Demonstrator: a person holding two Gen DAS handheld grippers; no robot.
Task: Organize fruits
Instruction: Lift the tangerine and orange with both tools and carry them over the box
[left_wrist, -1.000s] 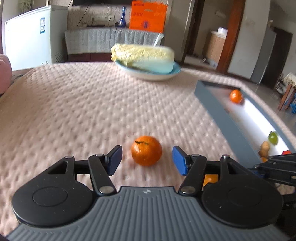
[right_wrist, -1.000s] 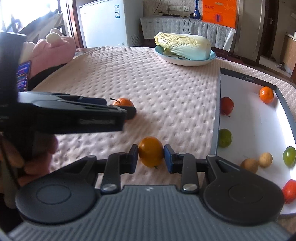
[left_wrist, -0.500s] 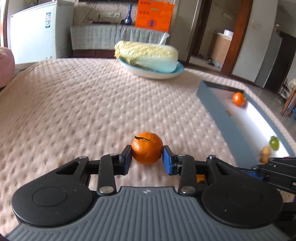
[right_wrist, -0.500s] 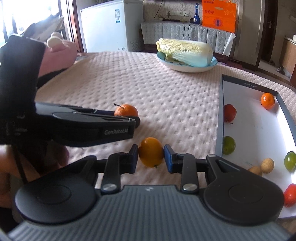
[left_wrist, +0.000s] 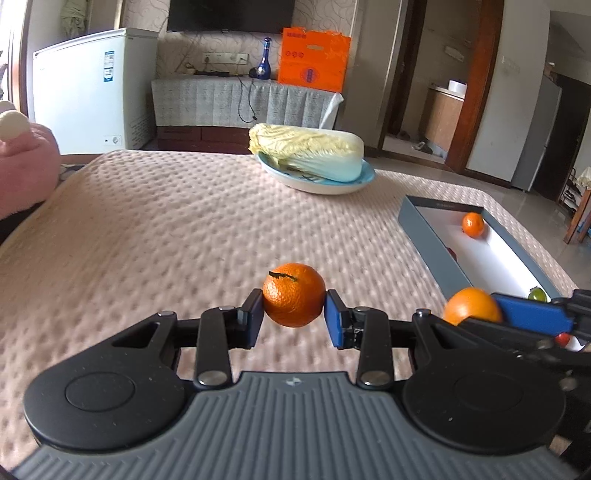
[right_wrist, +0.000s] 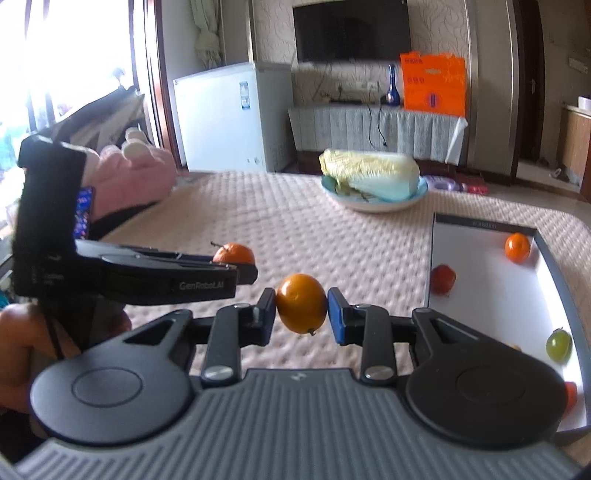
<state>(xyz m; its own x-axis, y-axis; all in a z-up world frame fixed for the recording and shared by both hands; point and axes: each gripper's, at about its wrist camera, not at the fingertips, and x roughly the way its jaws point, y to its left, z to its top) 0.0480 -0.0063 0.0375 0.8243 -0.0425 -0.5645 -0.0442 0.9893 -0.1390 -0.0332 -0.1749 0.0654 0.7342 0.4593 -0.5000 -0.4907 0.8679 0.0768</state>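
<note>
My left gripper (left_wrist: 294, 317) is shut on a stemmed mandarin (left_wrist: 294, 300) and holds it above the pink quilted cloth. My right gripper (right_wrist: 301, 312) is shut on a smooth orange fruit (right_wrist: 301, 302), also lifted off the cloth. In the right wrist view the left gripper's arm reaches in from the left with its mandarin (right_wrist: 235, 253). In the left wrist view the right gripper's fruit (left_wrist: 471, 305) shows at the right. The grey-rimmed white tray (right_wrist: 491, 295) lies to the right and holds several fruits: an orange (right_wrist: 517, 247), a red one (right_wrist: 442, 278), a green one (right_wrist: 558, 345).
A blue plate with a napa cabbage (left_wrist: 306, 153) stands at the table's far side. A pink plush toy (right_wrist: 129, 177) lies at the far left edge. A white freezer (left_wrist: 92, 88) and a covered cabinet stand beyond the table.
My left gripper closed on the mandarin and lifted it. My right gripper, shut on its orange fruit throughout, also rose; both views now look higher over the table.
</note>
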